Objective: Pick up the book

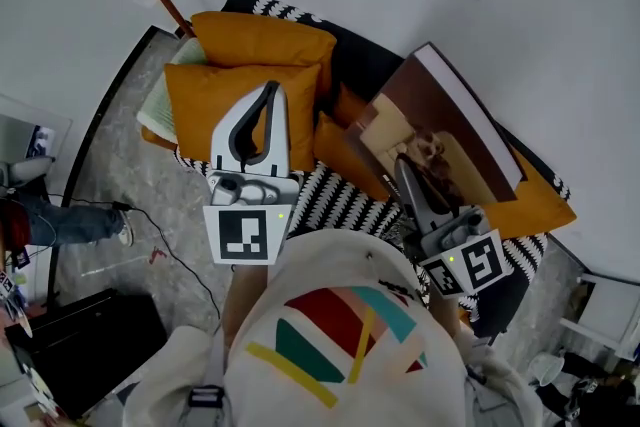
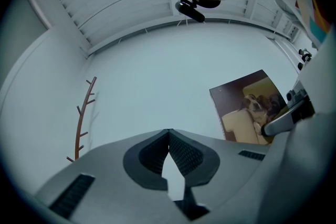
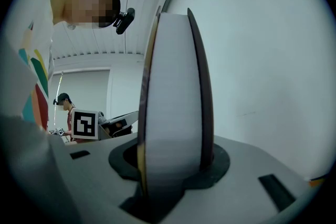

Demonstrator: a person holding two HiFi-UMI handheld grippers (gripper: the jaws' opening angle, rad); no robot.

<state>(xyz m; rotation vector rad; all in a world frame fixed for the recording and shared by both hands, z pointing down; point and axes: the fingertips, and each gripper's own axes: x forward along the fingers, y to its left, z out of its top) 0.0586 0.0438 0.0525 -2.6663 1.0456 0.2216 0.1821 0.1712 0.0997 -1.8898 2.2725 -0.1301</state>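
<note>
right gripper view shows my right gripper [image 3: 173,165] clamped on the thick brown hardcover book with a dog photo [image 3: 173,86], held well above the orange cushions [image 1: 200,105]. i judge the pickup done; my left gripper [image 2: 169,148] is closed and empty

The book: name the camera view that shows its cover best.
Head view: the book, held by the right gripper, shows nearly its whole cover with the dog picture. The left gripper view shows the cover smaller, one corner hidden behind that gripper. The right gripper view shows only its page edge between the jaws.
</note>
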